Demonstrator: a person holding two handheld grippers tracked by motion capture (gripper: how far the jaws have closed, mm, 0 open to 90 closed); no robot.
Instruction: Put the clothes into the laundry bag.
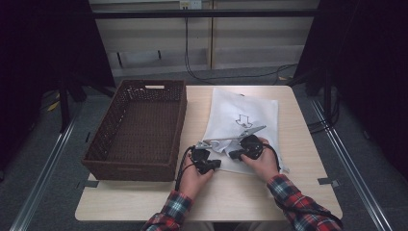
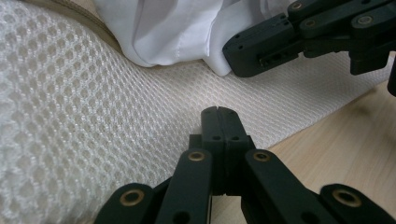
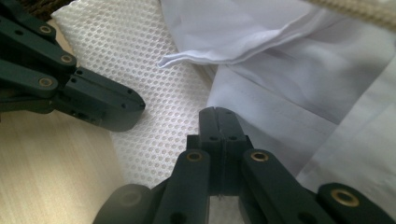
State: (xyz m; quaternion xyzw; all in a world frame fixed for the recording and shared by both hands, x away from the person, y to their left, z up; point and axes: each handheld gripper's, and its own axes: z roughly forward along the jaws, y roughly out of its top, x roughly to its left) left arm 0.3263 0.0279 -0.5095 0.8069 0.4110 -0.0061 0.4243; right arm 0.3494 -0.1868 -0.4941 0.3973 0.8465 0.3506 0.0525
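Both tongs sit low at the near edge of the white mesh bag (image 1: 243, 126), which lies flat on the wooden table (image 1: 288, 192).

The left gripper (image 2: 218, 112) is clenched, jaws pressed flat together with nothing visible between them. Its tips rest at the bag's mesh edge (image 2: 116, 116), touching or just above it; cannot tell which. In the left gripper view the mesh spreads ahead and to the left of the tips, and bare table shows to their right. White cloth (image 2: 173, 32) bunches just beyond the mesh, ahead of the jaws.

The right gripper (image 3: 217, 112) is also clenched, empty as far as the view shows. Its tips lie over the seam where the mesh (image 3: 154, 93) meets the white cloth (image 3: 280, 102): mesh to the left of the tips, cloth to the right and ahead. A folded cloth edge sits just ahead of the tips.

Each gripper shows in the other's view, close by, tips pointing toward each other but apart.

In the high view the left gripper (image 1: 216, 163) is at the bag's near left corner and the right gripper (image 1: 234, 154) just right of it, on the bag. A brown wicker basket (image 1: 137, 166) stands left of the left gripper, near but apart.
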